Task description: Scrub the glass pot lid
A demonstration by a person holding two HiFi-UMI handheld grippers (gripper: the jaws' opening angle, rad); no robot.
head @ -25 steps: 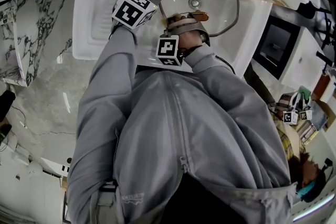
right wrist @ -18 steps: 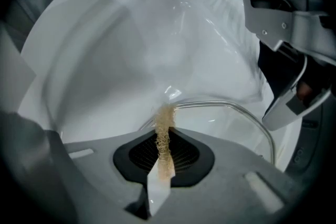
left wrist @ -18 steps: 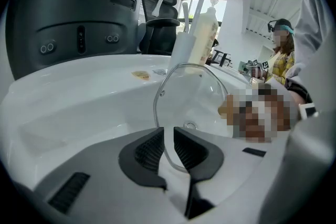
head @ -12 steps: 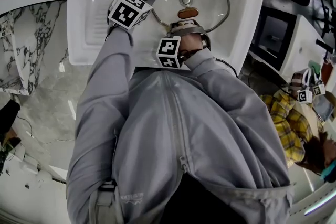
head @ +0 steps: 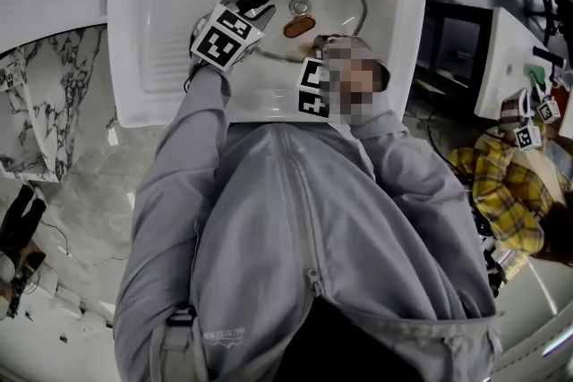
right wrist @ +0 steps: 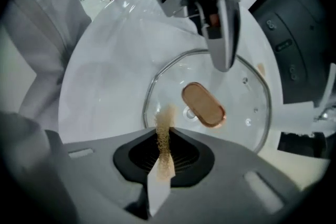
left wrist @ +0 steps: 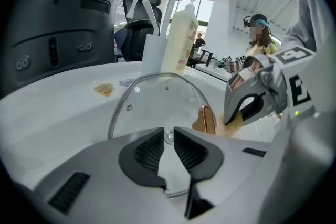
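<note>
Though head view hides it, right gripper view shows right claw [right wrist: 164, 148] clenching pad [right wrist: 164, 126]; left claw [left wrist: 168, 148] grips lid [left wrist: 152, 105]

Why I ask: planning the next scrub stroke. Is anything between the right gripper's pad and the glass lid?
Nothing visible does. The scrub pad in the right gripper faces bare glass of the glass pot lid; its copper knob stands beside that path, and the left gripper grips the far rim.
</note>
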